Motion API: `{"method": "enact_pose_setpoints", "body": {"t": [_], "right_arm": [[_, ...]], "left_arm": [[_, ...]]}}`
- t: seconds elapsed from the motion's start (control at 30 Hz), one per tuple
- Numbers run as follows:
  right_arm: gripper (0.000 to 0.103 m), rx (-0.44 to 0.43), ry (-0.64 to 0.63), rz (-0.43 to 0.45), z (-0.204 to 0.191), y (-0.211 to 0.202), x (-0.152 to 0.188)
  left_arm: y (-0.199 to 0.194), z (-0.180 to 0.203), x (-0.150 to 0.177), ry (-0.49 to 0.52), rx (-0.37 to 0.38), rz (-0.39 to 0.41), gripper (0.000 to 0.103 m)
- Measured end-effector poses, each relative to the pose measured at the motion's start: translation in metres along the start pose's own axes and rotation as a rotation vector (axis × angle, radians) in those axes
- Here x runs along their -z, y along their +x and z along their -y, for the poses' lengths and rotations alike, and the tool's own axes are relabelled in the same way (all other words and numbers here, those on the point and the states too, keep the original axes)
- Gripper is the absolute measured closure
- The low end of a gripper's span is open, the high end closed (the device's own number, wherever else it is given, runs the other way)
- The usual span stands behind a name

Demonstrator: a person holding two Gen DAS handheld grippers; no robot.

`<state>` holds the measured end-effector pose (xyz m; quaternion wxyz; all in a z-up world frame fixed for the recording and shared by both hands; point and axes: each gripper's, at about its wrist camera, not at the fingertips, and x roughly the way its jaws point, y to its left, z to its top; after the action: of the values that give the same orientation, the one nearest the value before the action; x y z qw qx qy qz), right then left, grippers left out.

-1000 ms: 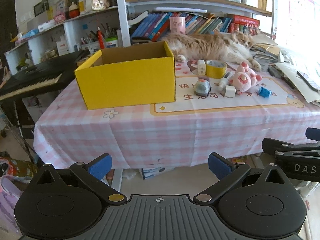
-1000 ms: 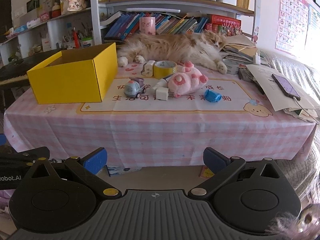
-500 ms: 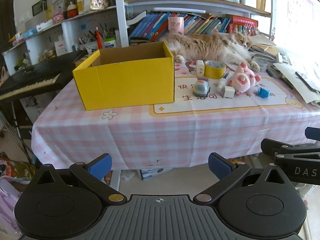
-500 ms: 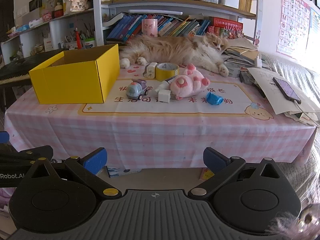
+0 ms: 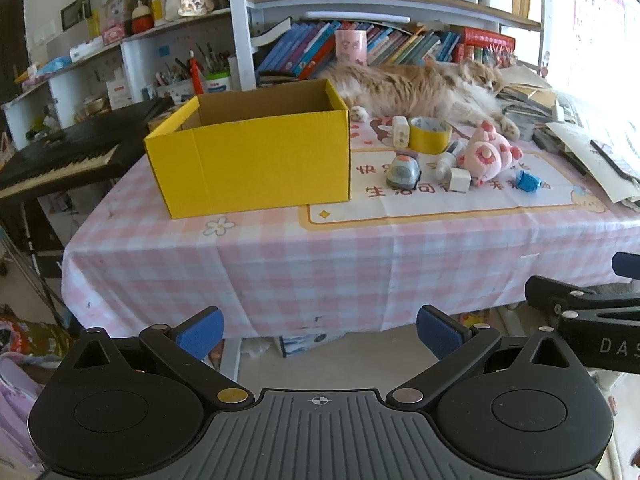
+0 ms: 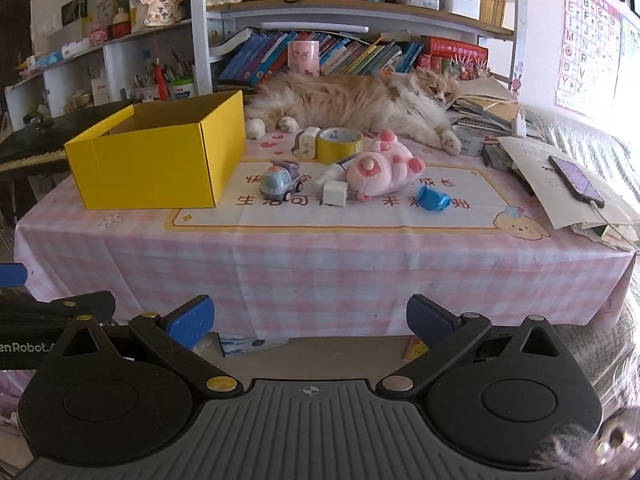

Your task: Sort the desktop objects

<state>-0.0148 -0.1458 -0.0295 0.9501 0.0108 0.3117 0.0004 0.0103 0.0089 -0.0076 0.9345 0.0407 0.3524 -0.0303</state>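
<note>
An open yellow cardboard box (image 5: 256,160) (image 6: 160,160) stands on the left of a pink checked table (image 5: 320,248) (image 6: 320,248). To its right lie a small toy truck (image 6: 281,181) (image 5: 403,169), a pink plush toy (image 6: 380,170) (image 5: 490,156), a yellow tape roll (image 6: 339,145) (image 5: 430,140), a white cube (image 6: 335,193) (image 5: 459,179), a white tube and a blue wrapped piece (image 6: 434,199) (image 5: 527,181). My left gripper (image 5: 320,332) and right gripper (image 6: 310,320) both hang open in front of the table, below its edge, holding nothing.
A long-haired cat (image 6: 360,108) lies along the back of the table. Papers and a phone (image 6: 576,182) pile up at the right. Bookshelves (image 6: 340,52) rise behind. A black keyboard (image 5: 60,152) stands left of the table. The right gripper's body (image 5: 580,312) shows beside my left one.
Both grippers have risen a little and drawn slightly nearer the table, so the tabletop and objects sit a bit lower and larger. Both stay open.
</note>
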Motion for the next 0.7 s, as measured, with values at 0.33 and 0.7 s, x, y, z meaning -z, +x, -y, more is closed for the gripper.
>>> {"method": "enact_pose_setpoints", "body": {"t": [0.33, 0.7], "right_arm": [[0.0, -0.008, 0.006, -0.001, 0.006, 0.003, -0.001], [0.0, 0.052, 0.022, -0.011, 0.026, 0.025, -0.017]], "left_arm": [[0.008, 0.004, -0.006, -0.007, 0.02, -0.002, 0.0], [0.024, 0.019, -0.025, 0.031, 0.075, 0.021, 0.0]]}}
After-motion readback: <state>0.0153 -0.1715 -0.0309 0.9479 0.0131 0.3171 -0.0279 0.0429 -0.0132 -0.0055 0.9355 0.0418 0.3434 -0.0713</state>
